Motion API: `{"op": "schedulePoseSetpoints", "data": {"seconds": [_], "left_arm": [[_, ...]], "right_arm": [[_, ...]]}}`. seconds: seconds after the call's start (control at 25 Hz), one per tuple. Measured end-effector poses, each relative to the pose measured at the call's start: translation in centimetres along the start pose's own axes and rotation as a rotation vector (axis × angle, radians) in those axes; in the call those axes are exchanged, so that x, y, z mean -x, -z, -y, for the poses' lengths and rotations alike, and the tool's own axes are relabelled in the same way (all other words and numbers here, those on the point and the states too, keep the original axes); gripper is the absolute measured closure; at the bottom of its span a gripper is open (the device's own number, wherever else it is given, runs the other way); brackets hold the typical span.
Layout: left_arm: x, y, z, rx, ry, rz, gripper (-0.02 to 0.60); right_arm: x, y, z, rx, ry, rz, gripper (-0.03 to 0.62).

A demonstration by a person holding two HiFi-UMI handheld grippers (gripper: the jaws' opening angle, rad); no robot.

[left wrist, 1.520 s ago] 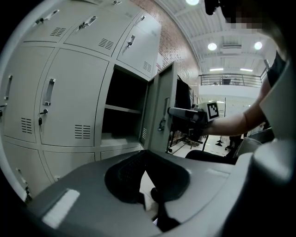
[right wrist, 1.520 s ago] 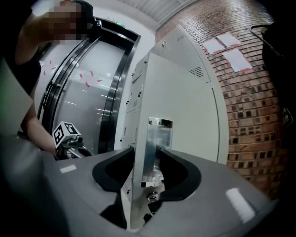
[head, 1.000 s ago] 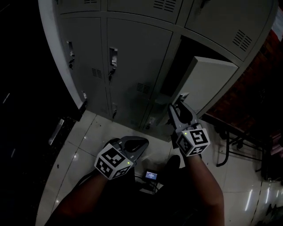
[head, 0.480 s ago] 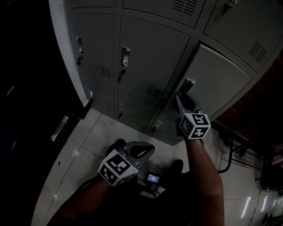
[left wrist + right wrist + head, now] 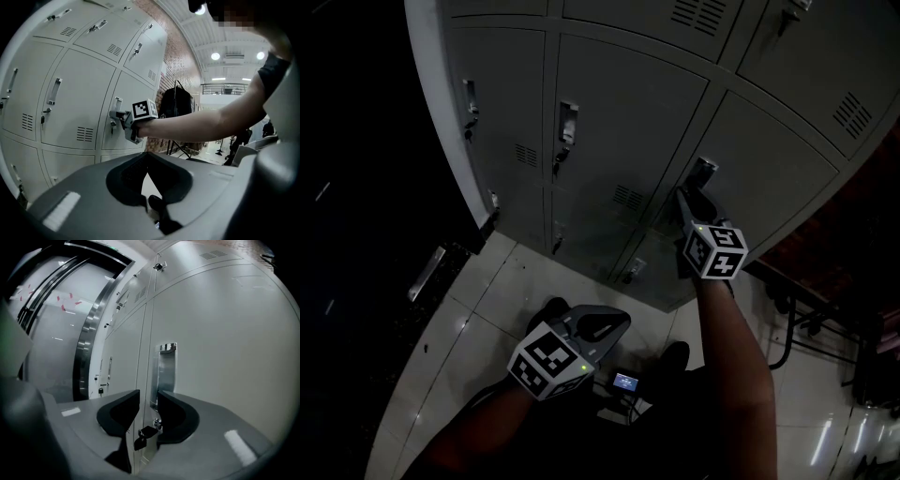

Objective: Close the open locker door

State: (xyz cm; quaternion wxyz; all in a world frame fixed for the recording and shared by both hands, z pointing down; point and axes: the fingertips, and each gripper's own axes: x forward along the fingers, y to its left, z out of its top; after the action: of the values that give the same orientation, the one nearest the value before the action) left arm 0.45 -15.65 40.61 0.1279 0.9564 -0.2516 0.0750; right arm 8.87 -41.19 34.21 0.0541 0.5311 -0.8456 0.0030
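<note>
Dim grey lockers (image 5: 623,112) rise over a pale tiled floor (image 5: 478,309), and the lower right locker door (image 5: 769,159) sits flush with its neighbours, seemingly shut. At that door's recessed metal handle (image 5: 166,364) the right gripper (image 5: 686,199) has its jaws closing, a gap between them with a small dark lock tab (image 5: 143,434) in it, contact unclear. Low over the floor and well apart from the lockers, the left gripper (image 5: 614,323) hangs with jaws parted and empty.
</note>
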Motion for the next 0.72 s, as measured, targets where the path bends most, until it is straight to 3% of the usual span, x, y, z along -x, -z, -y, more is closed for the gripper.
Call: {"op": "schedulePoseSetpoints", "data": {"seconds": [0.12,0.44,0.72], "left_arm": [[-0.1,0.0,0.0,-0.001,0.0,0.0,0.569],[-0.1,0.2,0.1,-0.005,-0.001,-0.008,0.569],[-0.1,0.1,0.1,-0.019,0.001,-0.015,0.569]], "right_arm": [[0.3,-0.2,-0.2,-0.005,-0.011,0.009,0.448],[3.3,-1.0,-1.3,0.005,-0.054,0.031,0.45],[9.2,-1.1,-2.8,-0.024,-0.11,0.049,0.519]]}}
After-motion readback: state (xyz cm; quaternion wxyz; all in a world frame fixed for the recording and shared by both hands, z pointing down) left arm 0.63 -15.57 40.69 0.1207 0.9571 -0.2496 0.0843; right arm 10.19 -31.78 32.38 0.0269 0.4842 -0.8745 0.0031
